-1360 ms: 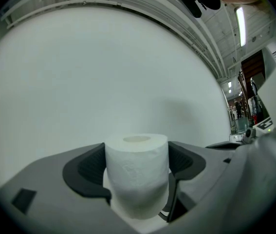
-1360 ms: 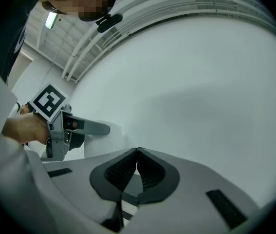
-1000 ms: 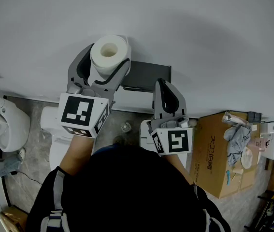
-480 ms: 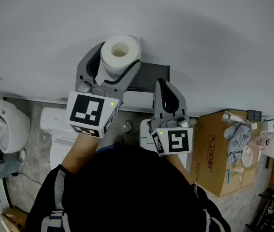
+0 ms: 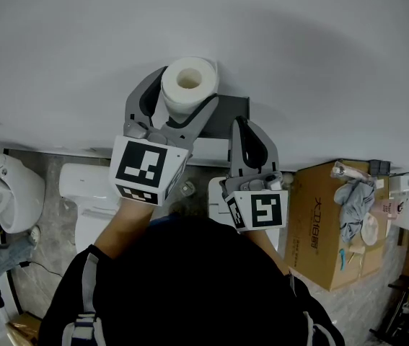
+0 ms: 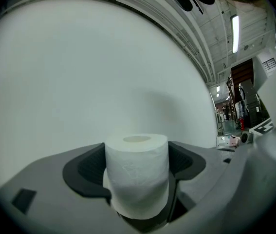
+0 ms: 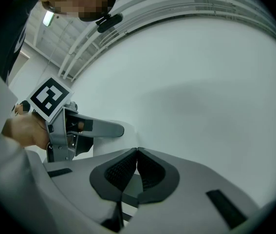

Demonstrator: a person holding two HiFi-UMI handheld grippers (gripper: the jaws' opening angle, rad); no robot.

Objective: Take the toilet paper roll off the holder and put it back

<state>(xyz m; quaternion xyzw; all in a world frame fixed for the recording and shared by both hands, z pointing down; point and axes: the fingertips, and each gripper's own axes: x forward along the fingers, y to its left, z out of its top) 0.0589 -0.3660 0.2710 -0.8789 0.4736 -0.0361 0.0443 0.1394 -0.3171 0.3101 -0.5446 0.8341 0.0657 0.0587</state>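
Grey wall (image 5: 319, 49) | we've moved toilet paper roll (image 5: 188, 85) right toward holder (image 5: 229, 110), re-hang looks close | left gripper (image 5: 185, 96) fingers clamping it | right gripper (image 7: 137, 152) fingers closed, empty

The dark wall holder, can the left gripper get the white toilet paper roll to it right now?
Probably yes. The left gripper, clamped on the white toilet paper roll, sits right beside the dark wall holder with nothing between them; the shut right gripper nearby might crowd it.

Roll (image 5: 188, 85) seemingly just left of holder (image 5: 234, 109)
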